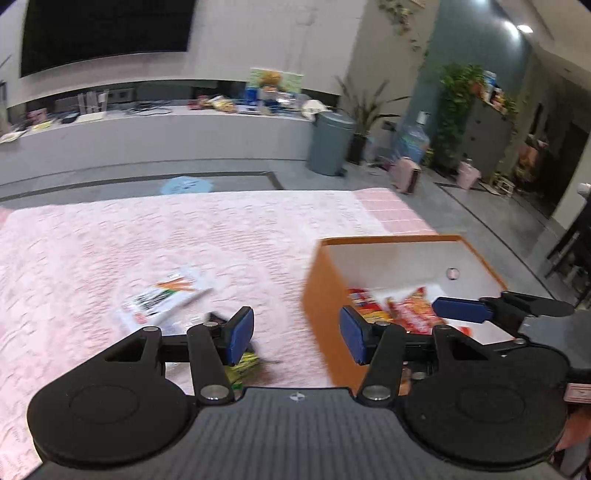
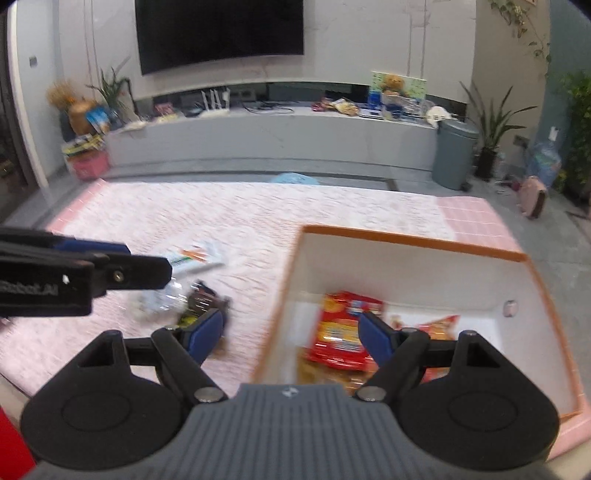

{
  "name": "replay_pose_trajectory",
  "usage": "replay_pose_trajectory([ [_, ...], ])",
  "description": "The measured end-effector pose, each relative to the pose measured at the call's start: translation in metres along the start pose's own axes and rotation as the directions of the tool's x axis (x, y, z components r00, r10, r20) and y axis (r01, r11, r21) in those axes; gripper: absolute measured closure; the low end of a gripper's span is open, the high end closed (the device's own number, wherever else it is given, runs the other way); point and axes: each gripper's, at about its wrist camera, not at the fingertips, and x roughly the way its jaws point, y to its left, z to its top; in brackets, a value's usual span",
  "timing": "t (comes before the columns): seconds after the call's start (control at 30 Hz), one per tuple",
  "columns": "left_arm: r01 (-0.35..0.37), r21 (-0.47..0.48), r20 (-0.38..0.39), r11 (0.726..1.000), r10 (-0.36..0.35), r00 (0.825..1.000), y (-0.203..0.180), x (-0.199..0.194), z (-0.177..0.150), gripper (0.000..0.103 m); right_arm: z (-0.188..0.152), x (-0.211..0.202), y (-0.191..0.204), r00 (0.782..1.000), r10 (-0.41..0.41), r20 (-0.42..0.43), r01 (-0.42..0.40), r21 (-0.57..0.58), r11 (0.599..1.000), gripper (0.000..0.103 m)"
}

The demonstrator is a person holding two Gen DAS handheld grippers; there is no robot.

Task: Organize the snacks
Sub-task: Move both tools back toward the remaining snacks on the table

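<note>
Left gripper (image 1: 297,338): jaws spread wide, blue pads (image 1: 240,334) well apart, nothing between them. Hovers over the near left corner of the box, straddling its orange wall. In the right wrist view it enters from 9 o'clock (image 2: 147,264), seen side-on.

Right gripper (image 2: 291,334): jaws likewise wide apart, empty. Straddles the left wall of the box; its right finger is over the snacks inside. In the left wrist view it comes in from 3 o'clock (image 1: 461,309), above the box interior.

Box (image 2: 406,242): orange outside, white inside, open top, standing on the pink mat at 1 o'clock of the left gripper. A small round hole shows in one white wall.

Red snack packet (image 2: 340,332): lies inside the box, blurred, just ahead of the right gripper. Further red and orange packets (image 1: 410,310) lie beside it on the box floor.

White packet (image 1: 166,295): flat on the mat, printed with carrots and dark text, at 11 o'clock of the left gripper, well apart from the box.

Dark packet (image 2: 203,295) and yellow-green packet (image 1: 243,365): on the mat, near the left finger of each gripper; blurred, details unreadable.

Pink mat (image 1: 110,240): textured, covers the floor under everything listed.

Background, 12 o'clock: long grey bench (image 2: 258,136), dark screen (image 2: 218,29) above it, grey bin (image 2: 452,155).
</note>
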Motion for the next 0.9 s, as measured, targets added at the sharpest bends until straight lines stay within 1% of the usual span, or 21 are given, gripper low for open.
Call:
replay_pose_trajectory([
  [0.1,-0.033,-0.033,0.011,0.999,0.034,0.999,0.023,-0.004,-0.007,0.041,-0.003,0.009,0.021,0.999,0.034,0.018,-0.034,0.01,0.999,0.022],
  [0.2,-0.061,-0.073,0.007,0.995,0.062,0.998,0.043,-0.005,-0.014,0.041,-0.008,0.018,0.041,0.998,0.034,0.043,-0.035,0.016,0.999,0.019],
  [0.37,-0.083,-0.113,-0.013,0.99,0.082,0.997,0.075,-0.001,-0.026,0.041,-0.015,0.037,0.066,0.997,0.055,0.047,-0.055,0.001,0.998,0.019],
  [0.5,-0.112,-0.107,-0.031,0.988,0.109,0.994,0.092,0.009,-0.034,0.041,-0.02,0.054,0.078,0.998,0.047,0.037,-0.046,-0.025,0.999,0.019],
  [0.57,-0.116,-0.11,-0.044,0.987,0.111,0.993,0.099,0.014,-0.035,0.041,-0.023,0.063,0.085,0.999,0.046,0.029,-0.045,-0.047,0.998,0.019],
  [0.63,-0.111,-0.109,-0.051,0.988,0.106,0.993,0.107,0.018,-0.036,0.041,-0.023,0.071,0.089,0.999,0.045,0.025,-0.043,-0.069,0.997,0.02],
  [0.77,-0.091,-0.063,-0.057,0.994,0.087,0.995,0.113,0.029,-0.041,0.041,-0.022,0.09,0.098,0.999,0.026,0.02,-0.024,-0.115,0.993,0.02],
  [0.83,-0.08,-0.052,-0.069,0.995,0.076,0.995,0.116,0.036,-0.045,0.041,-0.021,0.1,0.099,1.0,0.025,0.01,-0.024,-0.119,0.993,0.021],
  [0.9,-0.082,-0.041,-0.076,0.996,0.078,0.994,0.119,0.043,-0.05,0.041,-0.023,0.111,0.099,1.0,0.027,-0.007,-0.028,-0.12,0.992,0.025],
])
